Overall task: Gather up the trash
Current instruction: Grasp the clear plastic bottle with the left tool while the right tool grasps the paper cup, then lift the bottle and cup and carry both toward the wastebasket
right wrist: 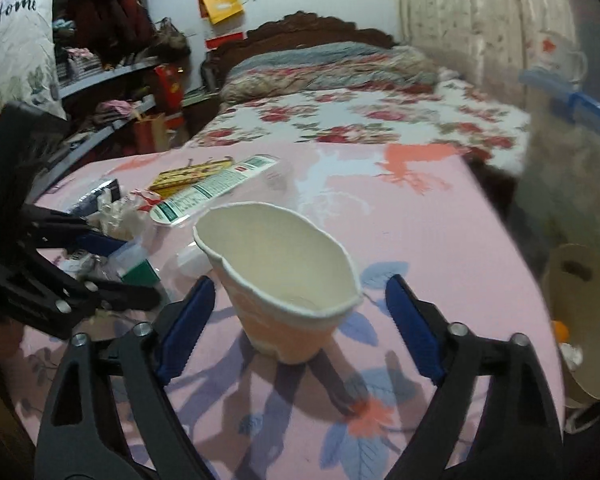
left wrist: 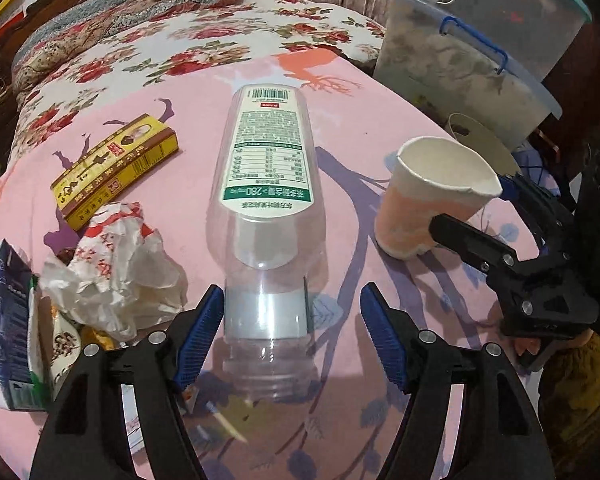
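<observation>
A clear plastic bottle (left wrist: 262, 184) with a green-and-white label lies on the pink tablecloth, its neck toward me. My left gripper (left wrist: 292, 320) is open, its blue pads either side of the bottle's neck, not closed on it. A dented paper cup (left wrist: 432, 196) stands upright to the right. My right gripper (right wrist: 300, 316) is open around that cup (right wrist: 288, 280), the pads apart from its sides. The right gripper also shows in the left wrist view (left wrist: 512, 256). A crumpled white wrapper (left wrist: 116, 272) and a yellow box (left wrist: 116, 172) lie to the left.
A blue-and-white carton (left wrist: 8, 332) stands at the table's left edge. A paper bag (right wrist: 580, 320) sits beyond the table's right edge. A large lidded plastic bin (left wrist: 460, 72) with an enamel mug on top stands behind it. A floral bed (right wrist: 360, 116) lies past the table.
</observation>
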Motion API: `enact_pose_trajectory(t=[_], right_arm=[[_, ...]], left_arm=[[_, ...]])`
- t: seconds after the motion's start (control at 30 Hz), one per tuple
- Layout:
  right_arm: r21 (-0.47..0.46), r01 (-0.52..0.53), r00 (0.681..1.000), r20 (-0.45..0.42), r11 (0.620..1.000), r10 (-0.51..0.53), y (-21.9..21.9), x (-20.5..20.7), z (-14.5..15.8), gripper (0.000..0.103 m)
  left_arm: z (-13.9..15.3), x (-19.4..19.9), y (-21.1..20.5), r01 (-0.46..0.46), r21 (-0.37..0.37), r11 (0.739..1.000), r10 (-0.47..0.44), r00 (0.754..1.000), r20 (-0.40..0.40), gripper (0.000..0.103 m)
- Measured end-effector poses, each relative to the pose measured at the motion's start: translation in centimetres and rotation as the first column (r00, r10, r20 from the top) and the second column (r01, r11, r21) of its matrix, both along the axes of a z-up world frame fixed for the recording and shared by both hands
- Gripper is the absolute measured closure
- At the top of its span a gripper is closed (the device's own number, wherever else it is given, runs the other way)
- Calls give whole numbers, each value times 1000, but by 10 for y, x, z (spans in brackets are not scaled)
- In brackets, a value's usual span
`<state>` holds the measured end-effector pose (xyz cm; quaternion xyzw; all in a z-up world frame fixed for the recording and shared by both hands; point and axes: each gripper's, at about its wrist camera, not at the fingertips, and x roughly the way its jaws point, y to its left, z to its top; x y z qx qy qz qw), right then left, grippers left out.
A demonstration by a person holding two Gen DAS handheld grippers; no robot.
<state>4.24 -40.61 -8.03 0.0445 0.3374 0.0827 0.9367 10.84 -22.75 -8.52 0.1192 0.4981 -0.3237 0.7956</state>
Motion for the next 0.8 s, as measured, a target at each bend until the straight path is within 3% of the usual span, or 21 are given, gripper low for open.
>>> enact_pose_trajectory(t=[0.03, 0.1, 0.3, 0.4, 0.5, 0.8], right_arm=[[23, -13, 1000, -19, 1000, 14, 1, 1, -2, 70], [43, 22, 1000, -20, 999, -21, 2, -4, -3, 74], [246, 112, 992, 31, 963, -124, 11, -65, 2, 75], [259, 236, 966, 40, 937, -255, 22, -92, -1, 75], [328, 298, 950, -6, 896, -313, 28, -102, -10, 75], [300, 326, 945, -68, 897, -321, 52, -99, -14, 75]], left_arm=[[0, -1, -1, 0, 2, 1000, 0, 1000, 13, 56], [-1, -5, -2, 24, -8, 1000, -24, 1000, -6, 63], [11, -47, 13, 101, -55, 993, -101, 995, 14, 63], [8, -72, 29, 134, -70, 989, -134, 991, 6, 63], [5, -86, 41, 140, -87, 986, -141, 990, -3, 63], [-9, -91, 66, 105, -144, 984, -114, 992, -57, 63]])
